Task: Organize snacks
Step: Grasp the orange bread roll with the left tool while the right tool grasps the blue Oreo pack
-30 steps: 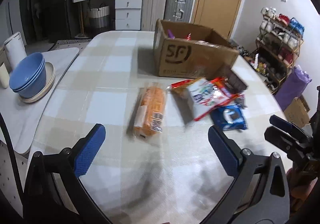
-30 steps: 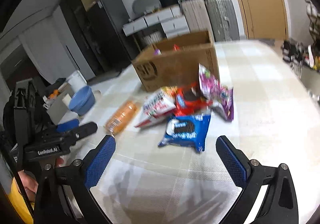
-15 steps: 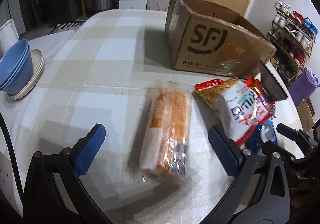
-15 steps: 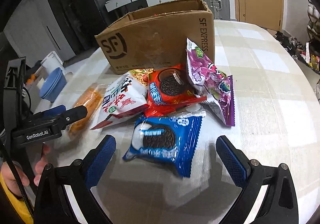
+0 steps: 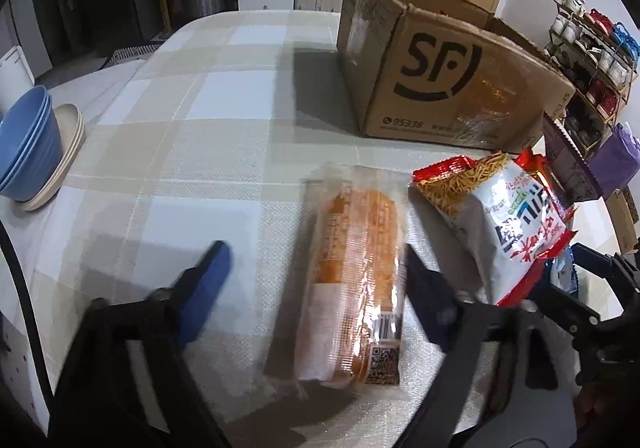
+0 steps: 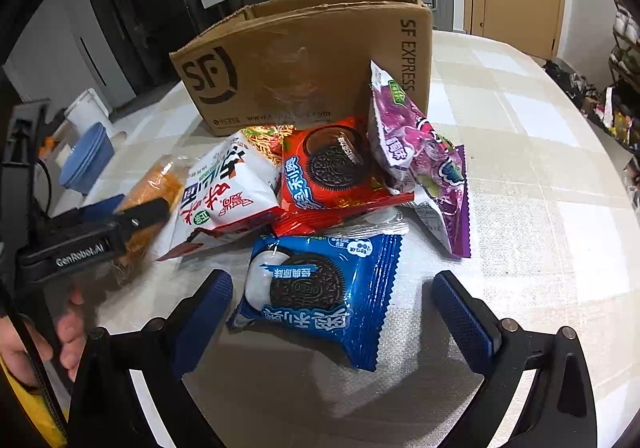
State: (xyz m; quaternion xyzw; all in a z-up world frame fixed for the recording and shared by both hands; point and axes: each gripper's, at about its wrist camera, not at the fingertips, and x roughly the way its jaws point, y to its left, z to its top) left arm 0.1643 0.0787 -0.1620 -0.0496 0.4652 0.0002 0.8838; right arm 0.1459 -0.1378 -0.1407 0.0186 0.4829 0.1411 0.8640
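- While both grippers tilt steeply down over the checked beige table (image 5: 208, 96), the left gripper (image 5: 316, 280) straddles a long clear-wrapped orange snack pack (image 5: 354, 268); its jaws have just been closing, blurred, one blue pad (image 5: 208, 280) still apart from the wrapper, the other at its edge.
- The right gripper (image 6: 332, 312) stands wide open, its blue pads either side of a blue cookie packet (image 6: 316, 288) and not touching it.
- Only the right wrist view shows the whole pile: a red cookie packet (image 6: 328, 172) and a purple candy bag (image 6: 420, 164) behind the blue one, a white-and-red noodle snack bag (image 6: 228, 188) beside them, all in front of the brown cardboard box (image 6: 312, 64).
- That view also shows bare fingers (image 6: 68, 336) on the left gripper's handle.
- Only the left wrist view shows the orange pack full length, and stacked blue bowls (image 5: 28, 152) on cream plates at the table's left.
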